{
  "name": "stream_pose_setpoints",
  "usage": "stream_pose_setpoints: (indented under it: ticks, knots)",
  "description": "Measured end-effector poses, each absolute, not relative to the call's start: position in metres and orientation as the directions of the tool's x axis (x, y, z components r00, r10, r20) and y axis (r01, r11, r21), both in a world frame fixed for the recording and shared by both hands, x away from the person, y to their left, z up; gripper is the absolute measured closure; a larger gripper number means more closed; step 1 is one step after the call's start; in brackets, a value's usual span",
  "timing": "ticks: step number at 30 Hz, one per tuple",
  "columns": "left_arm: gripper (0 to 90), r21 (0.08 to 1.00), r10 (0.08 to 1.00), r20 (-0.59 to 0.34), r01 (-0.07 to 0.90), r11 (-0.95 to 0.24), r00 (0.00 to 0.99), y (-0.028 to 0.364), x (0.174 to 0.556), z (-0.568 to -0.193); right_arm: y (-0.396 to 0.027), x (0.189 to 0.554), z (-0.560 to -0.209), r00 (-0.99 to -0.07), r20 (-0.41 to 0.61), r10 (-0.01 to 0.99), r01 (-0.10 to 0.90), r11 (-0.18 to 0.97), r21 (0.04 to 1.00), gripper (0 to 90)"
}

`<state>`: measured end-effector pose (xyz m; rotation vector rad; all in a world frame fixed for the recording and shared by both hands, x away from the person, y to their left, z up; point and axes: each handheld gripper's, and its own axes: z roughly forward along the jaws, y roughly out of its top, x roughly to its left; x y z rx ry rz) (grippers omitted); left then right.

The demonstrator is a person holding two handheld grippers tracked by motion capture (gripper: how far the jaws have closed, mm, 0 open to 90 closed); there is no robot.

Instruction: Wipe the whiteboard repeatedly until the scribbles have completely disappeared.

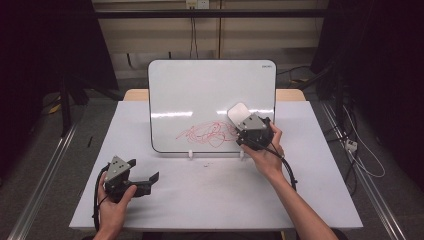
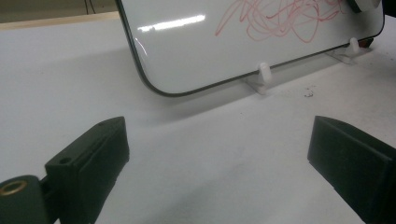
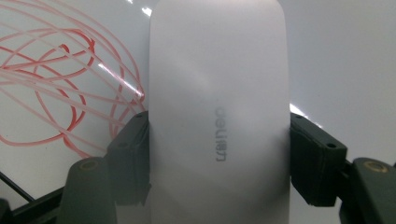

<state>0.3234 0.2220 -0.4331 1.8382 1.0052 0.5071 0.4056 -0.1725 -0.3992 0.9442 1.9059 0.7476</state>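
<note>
Right tool point(image 1: 239, 116) raised against the whiteboard point(image 1: 200, 90), clamped on a white eraser point(image 3: 218, 112); left tool point(image 1: 147, 175) low over the table point(image 1: 225, 195), jaws apart.

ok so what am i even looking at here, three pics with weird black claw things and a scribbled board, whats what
These are three cameras catching one moment. The wide picture looks down from above a white table. A person's arms come in from the bottom, and each hand holds a hand-operated tool with two black jaws, not a robot.

The other two pictures come from small cameras riding on those tools, looking out along the jaws.

On the table stands a whiteboard, propped on small white feet, with red scribbles near its lower edge.

The right gripper is up at the board, its jaws closed on the sides of a white eraser, which sits against the board just right of the scribbles. That looks like wiping is about to happen, though I can't be sure.

The left gripper rests low near the table's front left, jaws wide apart and holding nothing.
</note>
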Motion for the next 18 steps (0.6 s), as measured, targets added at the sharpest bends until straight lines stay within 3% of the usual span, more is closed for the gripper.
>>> stream_pose_setpoints:
  ticks: [18]
  knots:
    - [5.3,0.884,0.818,-0.066,0.415,-0.218,0.571,0.2228,0.3215,-0.4316,-0.1631,0.4038,-0.4023,-0.35,-0.45,0.822,0.321,0.557,0.766,31.3]
